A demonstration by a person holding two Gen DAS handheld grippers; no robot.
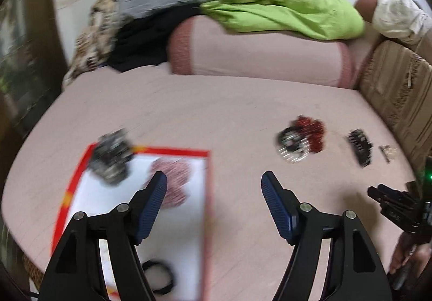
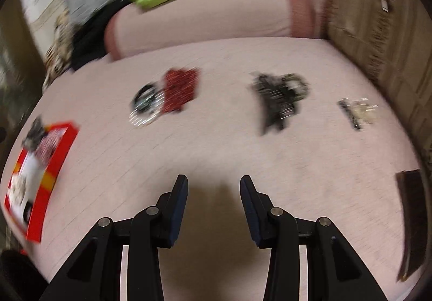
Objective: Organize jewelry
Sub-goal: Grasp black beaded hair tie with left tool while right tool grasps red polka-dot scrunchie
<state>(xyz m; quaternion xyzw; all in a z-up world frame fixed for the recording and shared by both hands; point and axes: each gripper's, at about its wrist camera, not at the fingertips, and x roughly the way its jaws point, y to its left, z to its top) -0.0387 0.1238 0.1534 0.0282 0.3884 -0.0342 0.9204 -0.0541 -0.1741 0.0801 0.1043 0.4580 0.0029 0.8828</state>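
Jewelry is lying scattered across a pink bed (image 1: pixel 189 111), with some pieces sitting in a red-edged tray (image 1: pixel 151 151). From the left wrist view, the left gripper (image 1: pixel 213 184) is hovering wide open and empty above the tray's right edge; a dark beaded cluster (image 1: pixel 112 160) is resting on the tray's far left corner, a pink beaded piece (image 1: pixel 175 179) inside it. A red cluster (image 1: pixel 310 130) touching a silver bangle (image 1: pixel 291 145), a black clip (image 1: pixel 360 148) and a small pale piece (image 1: pixel 387 152) are lying to the right, bare sheet between them. No writing is readable. From the right wrist view, the right gripper (image 2: pixel 213 187) is hanging partly open, holding nothing, over clear sheet, with the black clip (image 2: pixel 278 103) well ahead and the tray (image 2: pixel 60 149) at the left edge.
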